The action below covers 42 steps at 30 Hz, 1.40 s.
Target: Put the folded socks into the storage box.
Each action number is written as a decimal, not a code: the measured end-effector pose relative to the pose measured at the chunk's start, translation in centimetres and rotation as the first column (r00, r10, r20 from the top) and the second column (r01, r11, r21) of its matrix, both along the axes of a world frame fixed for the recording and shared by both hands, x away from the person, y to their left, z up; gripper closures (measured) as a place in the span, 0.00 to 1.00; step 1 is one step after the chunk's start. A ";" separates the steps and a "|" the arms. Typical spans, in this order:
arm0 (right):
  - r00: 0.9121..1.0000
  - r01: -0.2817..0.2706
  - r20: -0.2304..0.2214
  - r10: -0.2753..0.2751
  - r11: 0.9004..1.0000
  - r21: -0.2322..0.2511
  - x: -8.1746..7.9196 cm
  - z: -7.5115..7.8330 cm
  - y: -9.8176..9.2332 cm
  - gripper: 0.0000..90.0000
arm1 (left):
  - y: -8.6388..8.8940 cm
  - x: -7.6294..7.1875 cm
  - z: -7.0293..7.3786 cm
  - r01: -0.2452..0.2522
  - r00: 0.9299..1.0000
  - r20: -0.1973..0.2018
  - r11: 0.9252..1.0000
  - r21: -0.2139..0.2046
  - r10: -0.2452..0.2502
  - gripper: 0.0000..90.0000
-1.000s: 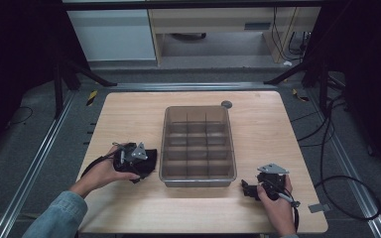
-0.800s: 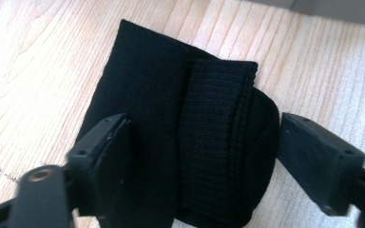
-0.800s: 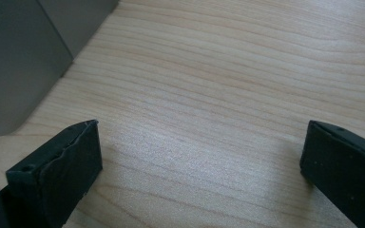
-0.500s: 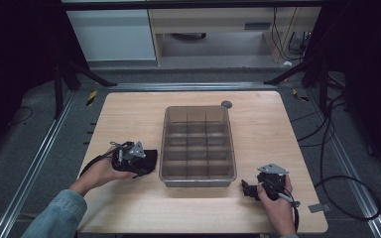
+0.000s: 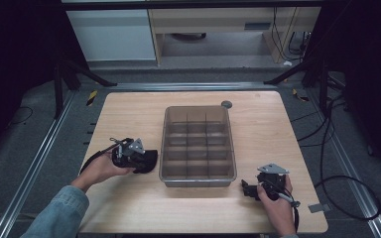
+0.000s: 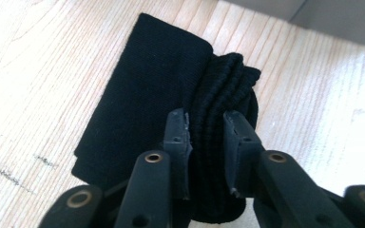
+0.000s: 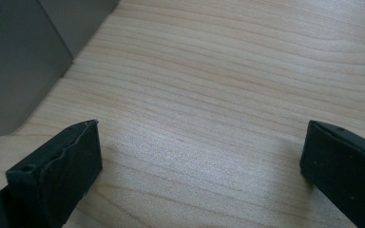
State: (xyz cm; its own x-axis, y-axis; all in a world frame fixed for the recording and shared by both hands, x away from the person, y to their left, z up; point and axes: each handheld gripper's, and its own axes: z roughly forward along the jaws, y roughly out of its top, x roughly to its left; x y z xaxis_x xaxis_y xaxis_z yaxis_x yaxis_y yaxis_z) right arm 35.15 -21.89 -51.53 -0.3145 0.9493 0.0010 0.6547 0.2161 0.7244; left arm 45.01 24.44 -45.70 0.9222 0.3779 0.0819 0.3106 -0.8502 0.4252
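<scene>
Left gripper (image 6: 206, 128), jaws just closing, pinches the black folded sock (image 6: 171, 109) on the table (image 5: 129, 114), left of the divided bin (image 5: 197, 147). Right gripper (image 7: 199, 166) rests wide open.

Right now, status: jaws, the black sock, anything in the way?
Left gripper jaws just closed onto the ribbed end of the black sock. Right gripper open, over bare table. Divided bin right beside the sock.
</scene>
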 end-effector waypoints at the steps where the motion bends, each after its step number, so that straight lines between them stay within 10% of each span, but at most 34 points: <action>1: 1.000 0.001 0.000 -0.001 1.000 0.000 0.0 0.0 0.0 0.00 | 0.1 -0.1 0.2 0.002 1.000 0.001 1.000 -0.006 -0.002 0.83; 42: 1.000 0.000 0.000 0.000 1.000 0.000 0.0 0.0 0.0 0.00 | 0.3 -4.7 8.5 0.039 0.996 0.084 0.996 -0.078 -0.033 0.83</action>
